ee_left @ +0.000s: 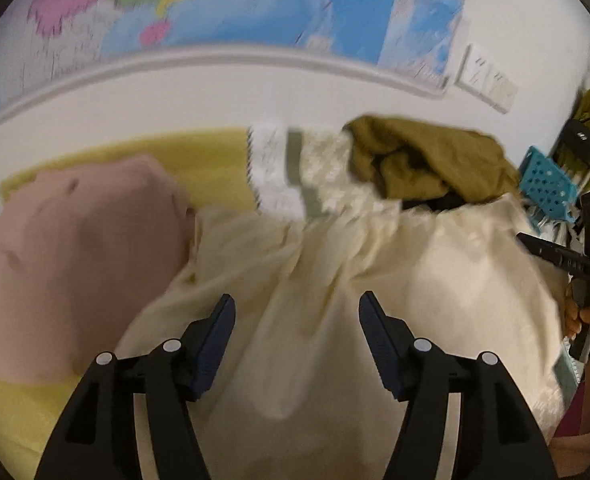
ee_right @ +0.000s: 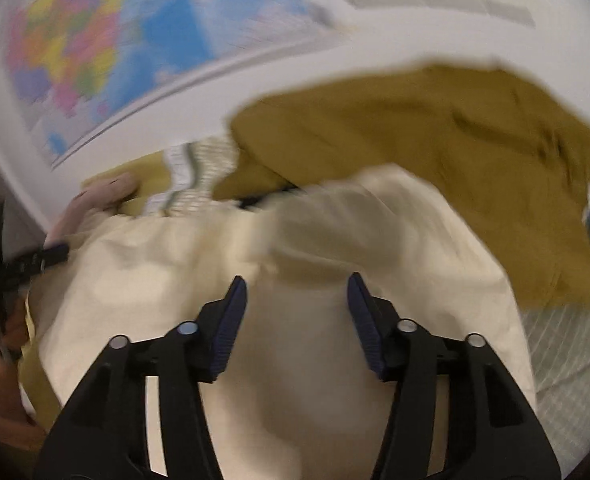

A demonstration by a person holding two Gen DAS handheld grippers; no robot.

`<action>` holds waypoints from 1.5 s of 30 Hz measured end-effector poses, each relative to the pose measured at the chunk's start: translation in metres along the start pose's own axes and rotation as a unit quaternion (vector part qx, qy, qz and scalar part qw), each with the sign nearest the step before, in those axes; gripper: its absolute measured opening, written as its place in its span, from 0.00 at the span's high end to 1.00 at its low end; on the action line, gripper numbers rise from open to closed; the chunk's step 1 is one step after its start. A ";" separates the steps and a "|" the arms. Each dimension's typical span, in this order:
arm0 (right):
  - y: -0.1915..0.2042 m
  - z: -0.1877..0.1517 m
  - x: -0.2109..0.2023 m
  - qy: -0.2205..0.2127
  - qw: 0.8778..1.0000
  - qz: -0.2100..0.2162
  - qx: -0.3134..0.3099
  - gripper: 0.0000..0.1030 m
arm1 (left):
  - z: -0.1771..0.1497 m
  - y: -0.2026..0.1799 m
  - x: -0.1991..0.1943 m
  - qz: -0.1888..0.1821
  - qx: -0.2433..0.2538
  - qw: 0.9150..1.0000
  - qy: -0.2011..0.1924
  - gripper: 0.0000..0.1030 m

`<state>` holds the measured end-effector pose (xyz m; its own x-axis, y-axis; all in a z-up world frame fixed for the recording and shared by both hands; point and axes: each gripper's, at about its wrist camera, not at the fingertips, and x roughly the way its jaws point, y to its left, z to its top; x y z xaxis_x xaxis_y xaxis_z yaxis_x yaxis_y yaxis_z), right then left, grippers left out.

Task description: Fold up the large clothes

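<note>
A large cream garment (ee_left: 415,280) lies rumpled across the bed, filling the lower half of both views (ee_right: 175,260). My left gripper (ee_left: 297,300) hovers over its left part, jaws open, and the cloth lies below the pads, not pinched. My right gripper (ee_right: 296,280) stands open over the garment's right part in the same way. In the left wrist view the right gripper's body (ee_left: 567,260) and the hand (ee_left: 587,316) holding it show at the right edge. Both views are blurred.
A mustard garment (ee_left: 427,160) is heaped behind the cream one (ee_right: 435,140). A pink garment (ee_left: 75,260) lies at the left on a yellow-green sheet (ee_left: 199,160). A white and green patterned cloth (ee_left: 279,172) sits at the back. A blue perforated basket (ee_left: 547,180) stands far right, and a map poster (ee_left: 255,0) hangs on the wall.
</note>
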<state>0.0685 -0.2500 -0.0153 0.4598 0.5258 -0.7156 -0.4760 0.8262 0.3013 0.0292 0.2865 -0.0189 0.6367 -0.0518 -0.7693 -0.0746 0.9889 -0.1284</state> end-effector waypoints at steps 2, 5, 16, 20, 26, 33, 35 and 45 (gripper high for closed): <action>-0.022 -0.006 0.019 0.014 0.999 0.015 0.034 0.52 | -0.005 0.002 0.011 0.014 0.001 1.000 0.007 0.42; -0.029 -0.010 0.019 0.008 0.998 0.026 0.056 0.52 | -0.009 0.002 0.019 0.023 0.001 1.000 0.009 0.42; -0.014 -0.024 -0.060 -0.044 0.998 0.033 0.011 0.39 | -0.019 -0.021 -0.025 0.082 0.020 0.996 -0.025 0.41; -0.017 -0.039 -0.072 -0.048 0.999 0.014 0.009 0.36 | -0.025 -0.023 -0.038 0.106 0.020 0.994 -0.032 0.40; -0.037 -0.054 -0.060 -0.033 0.999 0.013 0.034 0.37 | -0.043 -0.016 -0.047 0.103 0.005 0.994 -0.028 0.39; -0.066 -0.059 -0.029 -0.025 0.996 0.002 0.084 0.38 | -0.063 0.013 -0.025 0.078 -0.045 0.996 0.005 0.23; -0.062 -0.057 -0.028 -0.023 0.997 -0.010 0.077 0.36 | -0.064 0.020 -0.022 0.066 -0.061 0.996 0.012 0.21; -0.059 -0.071 -0.095 -0.046 0.990 0.056 0.120 0.20 | -0.086 0.039 -0.093 0.013 -0.128 0.992 -0.001 0.23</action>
<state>-0.0007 -0.3631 -0.0099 0.4855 0.6235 -0.6128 -0.3412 0.7805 0.5238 -0.0992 0.3181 -0.0059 0.6342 -0.0261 -0.7727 -0.2834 0.9220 -0.2638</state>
